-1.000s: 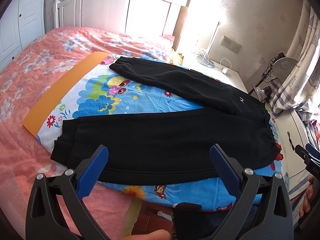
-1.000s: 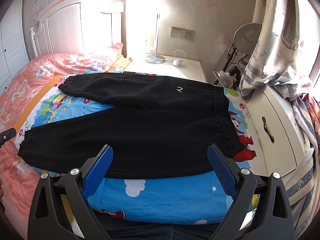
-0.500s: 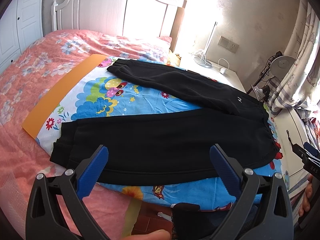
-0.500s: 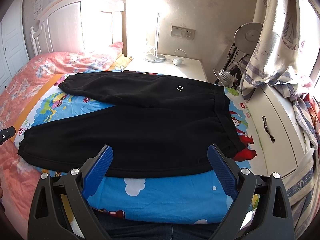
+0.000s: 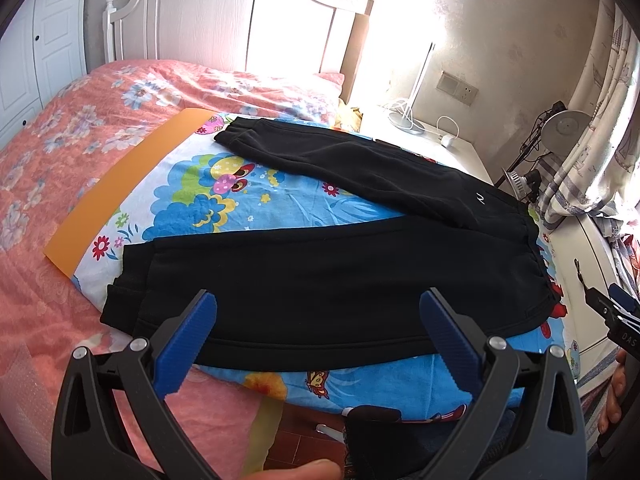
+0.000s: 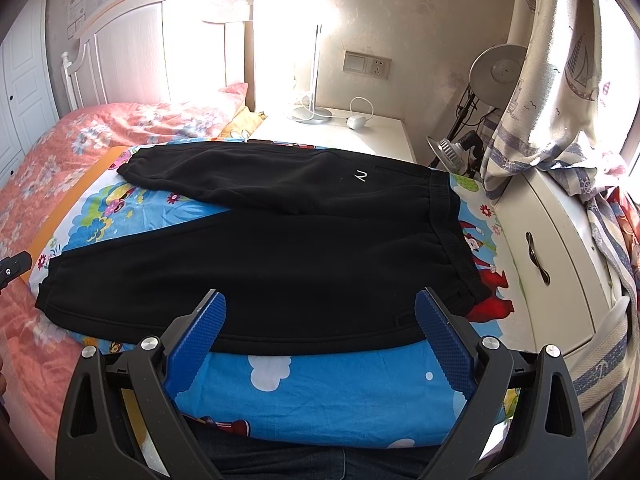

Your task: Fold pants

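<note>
Black pants (image 5: pixel 340 276) lie flat and spread in a V on a blue cartoon sheet (image 5: pixel 240 196), waistband to the right, cuffs to the left. They also show in the right wrist view (image 6: pixel 280 260). My left gripper (image 5: pixel 318 316) is open and empty, above the near leg's front edge. My right gripper (image 6: pixel 320 316) is open and empty, above the same near leg closer to the waistband. Neither gripper touches the cloth.
The sheet lies on a bed with a pink floral cover (image 5: pixel 60 132) and an orange board (image 5: pixel 120 184) at its left. A white nightstand (image 6: pixel 332 132) with a lamp stands behind. A white cabinet (image 6: pixel 560 256), a desk lamp and curtain are at the right.
Both grippers have drawn back and up a little, so the pants sit slightly farther away in both views. The pants have not moved.
</note>
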The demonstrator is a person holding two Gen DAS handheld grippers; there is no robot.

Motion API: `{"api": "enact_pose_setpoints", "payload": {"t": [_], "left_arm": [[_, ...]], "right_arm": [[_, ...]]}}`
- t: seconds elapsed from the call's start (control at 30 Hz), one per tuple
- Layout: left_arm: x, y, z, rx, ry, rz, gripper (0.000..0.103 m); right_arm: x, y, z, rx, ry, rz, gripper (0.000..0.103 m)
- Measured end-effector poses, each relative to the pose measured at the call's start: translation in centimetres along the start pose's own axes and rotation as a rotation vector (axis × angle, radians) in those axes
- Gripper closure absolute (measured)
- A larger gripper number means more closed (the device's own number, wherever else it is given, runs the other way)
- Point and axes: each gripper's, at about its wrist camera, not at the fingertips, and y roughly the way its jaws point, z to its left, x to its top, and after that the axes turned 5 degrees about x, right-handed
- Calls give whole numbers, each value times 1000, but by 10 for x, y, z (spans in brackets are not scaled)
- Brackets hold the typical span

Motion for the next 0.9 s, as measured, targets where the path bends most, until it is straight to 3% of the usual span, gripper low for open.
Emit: {"api": "enact_pose_setpoints", "payload": {"t": [0.43,0.5,0.63,0.77,0.9], "left_arm": [[-2,4,-1,16,9,-1,2],[-2,3,-3,59,22,-16,2],[-3,-2,-10,231,42,-85,2],[-5,-5,-22,313,84,-133,2],[-3,4,-43,315,151,-133,2]], "right_arm": [[-4,2,1,0,-2,3,11],[-5,3,0,0,-1,5,11],[-3,8,-2,-2,5,18,11],[-5,15,-9,-8,18,33,11],[-4,28,-22,-22,43,52,11]]}}
